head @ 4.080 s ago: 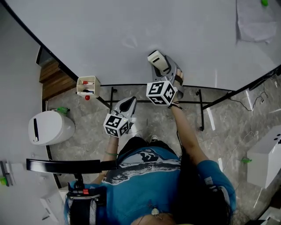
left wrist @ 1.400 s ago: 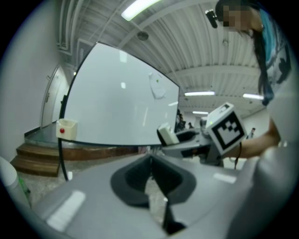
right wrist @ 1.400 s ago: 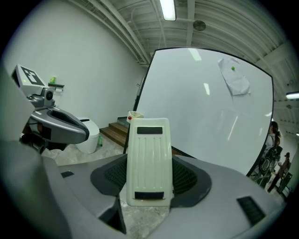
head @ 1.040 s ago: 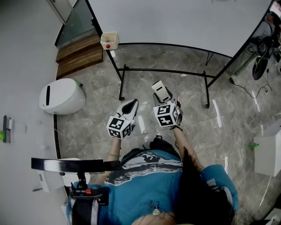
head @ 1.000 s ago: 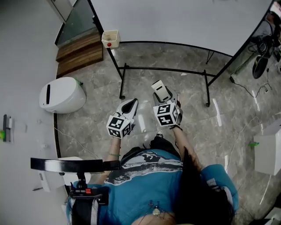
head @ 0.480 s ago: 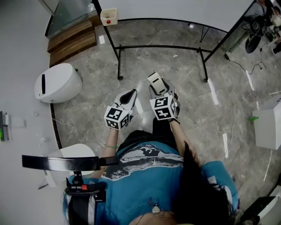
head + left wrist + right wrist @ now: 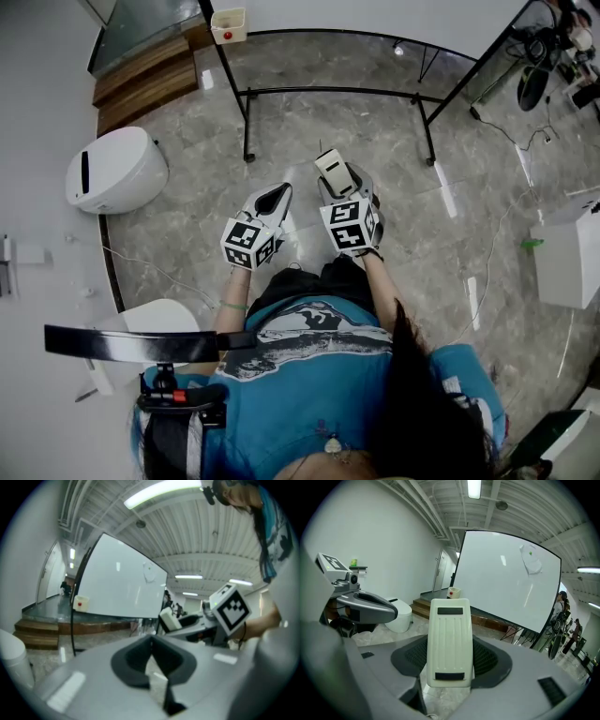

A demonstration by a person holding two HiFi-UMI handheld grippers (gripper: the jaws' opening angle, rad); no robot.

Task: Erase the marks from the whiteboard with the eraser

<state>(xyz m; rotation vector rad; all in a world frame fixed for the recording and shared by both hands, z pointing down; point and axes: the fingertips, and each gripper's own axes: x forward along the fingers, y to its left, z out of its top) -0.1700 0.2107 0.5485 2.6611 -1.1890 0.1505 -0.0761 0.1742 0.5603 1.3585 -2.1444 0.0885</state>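
Observation:
The whiteboard (image 7: 506, 573) stands some way off on its black floor stand (image 7: 328, 91); in the left gripper view the whiteboard (image 7: 117, 588) looks blank, apart from faint smudges near its top right. My right gripper (image 7: 337, 184) is shut on the cream plastic eraser (image 7: 330, 172), held over the floor in front of the person. The eraser (image 7: 450, 641) sticks up between the right gripper's (image 7: 450, 665) dark pads. My left gripper (image 7: 272, 200) hangs beside it to the left. In its own view the left gripper (image 7: 151, 654) is shut, with nothing between the pads.
A white rounded bin (image 7: 108, 171) stands on the grey stone floor at left, behind it wooden steps (image 7: 141, 80). A small cream box (image 7: 228, 23) hangs on the stand's left post. A white cabinet (image 7: 567, 253) and cables lie at right.
The person has backed away from the whiteboard, which has slid out of the head view's top. Both grippers came down and away from it, with the eraser still held in the right one.

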